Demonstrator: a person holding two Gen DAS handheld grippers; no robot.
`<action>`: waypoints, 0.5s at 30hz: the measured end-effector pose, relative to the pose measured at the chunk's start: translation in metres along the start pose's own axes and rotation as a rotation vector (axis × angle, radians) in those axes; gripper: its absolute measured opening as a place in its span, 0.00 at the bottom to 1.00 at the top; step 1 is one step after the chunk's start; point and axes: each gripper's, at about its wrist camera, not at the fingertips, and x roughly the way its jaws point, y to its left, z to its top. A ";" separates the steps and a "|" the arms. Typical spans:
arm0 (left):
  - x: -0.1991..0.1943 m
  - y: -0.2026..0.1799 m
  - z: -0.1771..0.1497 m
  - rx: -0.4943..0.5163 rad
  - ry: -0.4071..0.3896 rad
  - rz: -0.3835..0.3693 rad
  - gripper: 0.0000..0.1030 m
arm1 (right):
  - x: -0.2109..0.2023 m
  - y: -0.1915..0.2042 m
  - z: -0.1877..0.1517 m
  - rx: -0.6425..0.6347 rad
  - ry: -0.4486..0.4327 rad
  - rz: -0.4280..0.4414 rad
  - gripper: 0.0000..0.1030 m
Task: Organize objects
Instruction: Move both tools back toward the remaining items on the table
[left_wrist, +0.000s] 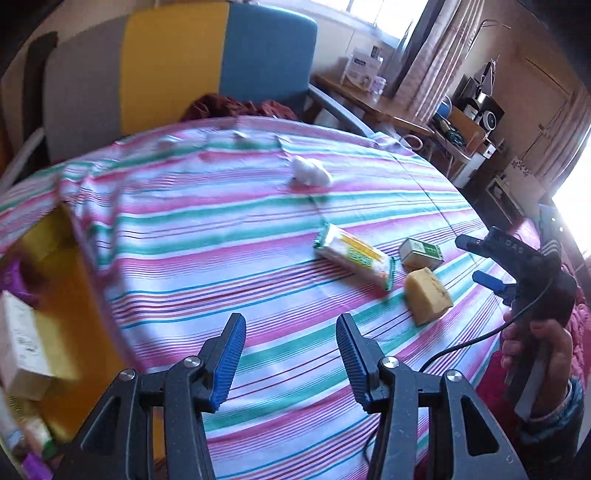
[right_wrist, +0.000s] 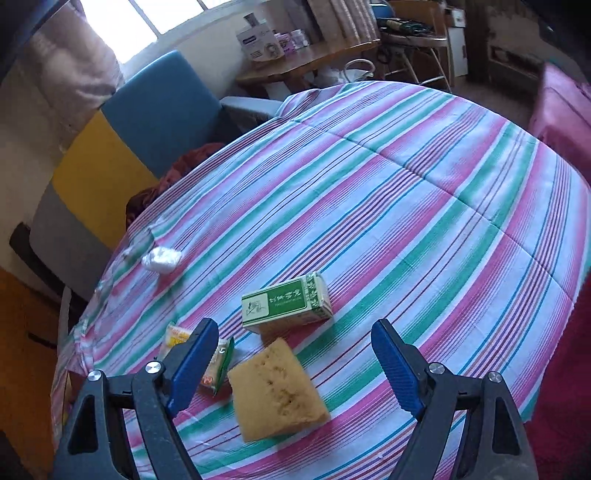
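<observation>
The left gripper (left_wrist: 290, 354) hangs over the striped pink, green and white cloth (left_wrist: 229, 229) on the worktop, its blue-padded fingers (left_wrist: 231, 354) partly apart with nothing between them. From it, at about one o'clock, lies a long white and yellow snack packet with green ends (left_wrist: 352, 254). Just past the packet sit a small green and white carton (left_wrist: 421, 253) and a yellow porous sponge block (left_wrist: 426, 297), the three close together. A crumpled white plastic wad (left_wrist: 309, 170) lies well apart at twelve o'clock. At nine o'clock a yellow open box (left_wrist: 55, 236) holds a cream carton and other blurred items.

The right gripper (right_wrist: 295, 365), held in a person's hand (left_wrist: 535, 347), stands over the sponge block (right_wrist: 277, 387) with its fingers (right_wrist: 397, 369) wide apart, touching nothing. The green carton (right_wrist: 286, 304) lies at twelve o'clock from it; the packet (right_wrist: 218, 363) is partly hidden behind its left finger. A blue, yellow and grey chair (right_wrist: 147, 122) stands beyond the worktop.
</observation>
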 end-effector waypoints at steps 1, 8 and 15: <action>0.008 -0.003 0.003 -0.005 0.013 -0.011 0.50 | -0.001 -0.004 0.002 0.029 -0.003 0.013 0.83; 0.044 -0.010 0.043 -0.006 0.051 0.006 0.50 | 0.007 0.002 0.001 0.019 0.049 0.058 0.85; 0.090 -0.008 0.107 -0.028 0.058 0.022 0.52 | 0.014 0.016 -0.008 -0.051 0.101 0.094 0.88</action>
